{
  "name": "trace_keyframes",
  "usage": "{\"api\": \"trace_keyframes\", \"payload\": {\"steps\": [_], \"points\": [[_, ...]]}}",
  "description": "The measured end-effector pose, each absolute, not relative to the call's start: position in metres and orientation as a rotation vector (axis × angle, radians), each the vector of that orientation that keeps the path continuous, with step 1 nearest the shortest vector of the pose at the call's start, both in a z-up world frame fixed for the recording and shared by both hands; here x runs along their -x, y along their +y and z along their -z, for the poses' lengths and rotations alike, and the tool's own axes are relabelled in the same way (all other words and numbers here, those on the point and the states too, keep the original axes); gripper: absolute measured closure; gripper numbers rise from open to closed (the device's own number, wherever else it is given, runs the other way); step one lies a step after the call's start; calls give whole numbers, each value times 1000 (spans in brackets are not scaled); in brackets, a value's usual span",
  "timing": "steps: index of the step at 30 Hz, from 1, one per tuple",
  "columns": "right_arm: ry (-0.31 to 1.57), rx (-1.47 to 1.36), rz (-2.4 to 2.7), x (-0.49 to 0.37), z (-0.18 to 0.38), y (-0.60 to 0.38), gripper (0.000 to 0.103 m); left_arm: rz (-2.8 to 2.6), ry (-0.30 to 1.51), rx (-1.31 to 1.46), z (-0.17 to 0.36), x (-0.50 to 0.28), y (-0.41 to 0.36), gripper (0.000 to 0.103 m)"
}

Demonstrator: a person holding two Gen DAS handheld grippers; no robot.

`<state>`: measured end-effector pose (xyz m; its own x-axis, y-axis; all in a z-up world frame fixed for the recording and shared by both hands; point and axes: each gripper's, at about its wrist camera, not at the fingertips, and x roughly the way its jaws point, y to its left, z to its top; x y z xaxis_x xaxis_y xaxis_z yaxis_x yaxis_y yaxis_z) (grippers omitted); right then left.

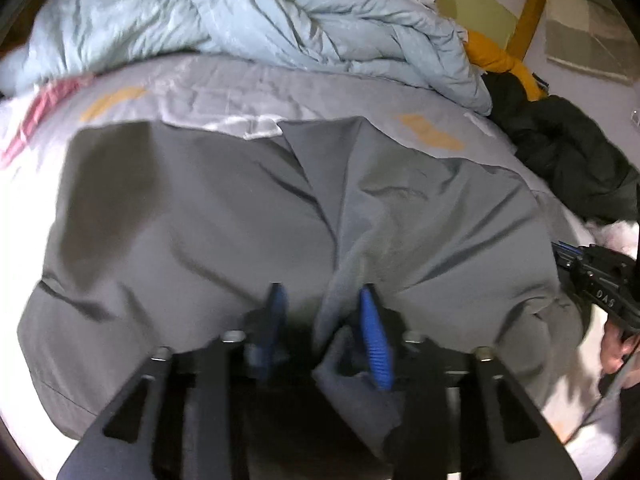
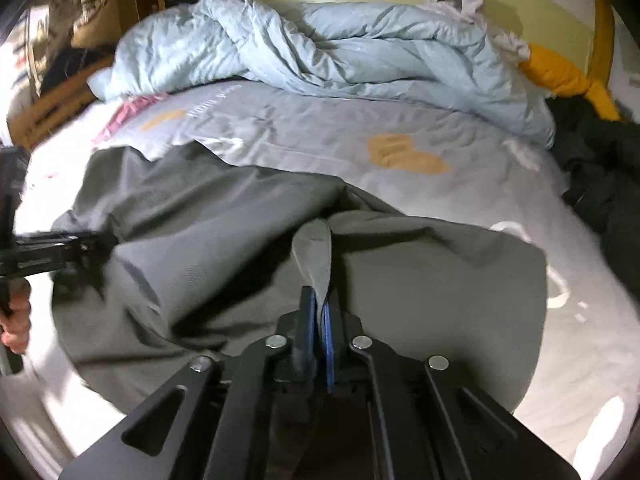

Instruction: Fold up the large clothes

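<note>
Right gripper (image 2: 320, 312) pinches the grey garment (image 2: 240, 240); only the left view shows left gripper (image 1: 324, 304) spread.

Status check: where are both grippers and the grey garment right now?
Right gripper shut on a fold of the grey garment. Left gripper jaws apart, cloth bunched between, no firm pinch. Blue duvet and dark clothes pile lie clear beyond.

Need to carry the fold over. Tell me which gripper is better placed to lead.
Right. The right gripper has its jaws shut on the grey garment; the left gripper jaws stand apart, with cloth loose between them.
</note>
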<state>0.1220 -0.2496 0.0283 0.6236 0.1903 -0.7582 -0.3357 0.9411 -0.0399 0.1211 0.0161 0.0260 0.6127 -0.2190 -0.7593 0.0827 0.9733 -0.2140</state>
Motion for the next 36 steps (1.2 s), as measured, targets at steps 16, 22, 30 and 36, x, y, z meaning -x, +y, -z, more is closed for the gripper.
{"api": "trace_keyframes", "payload": {"steps": [16,22,30,36], "points": [[831,26,-353,-156,-41,-254,61,278,876,304,-41,-186,27,50],[825,45,-350,-149,-33,-253,99,284,748,232,-59,-154,10,101],[909,135,-315,-138,-11,-253,99,229,829,88,-26,-146,2,94],[876,95,-305,-136,-18,-263,98,251,798,130,-19,-139,15,81]]}}
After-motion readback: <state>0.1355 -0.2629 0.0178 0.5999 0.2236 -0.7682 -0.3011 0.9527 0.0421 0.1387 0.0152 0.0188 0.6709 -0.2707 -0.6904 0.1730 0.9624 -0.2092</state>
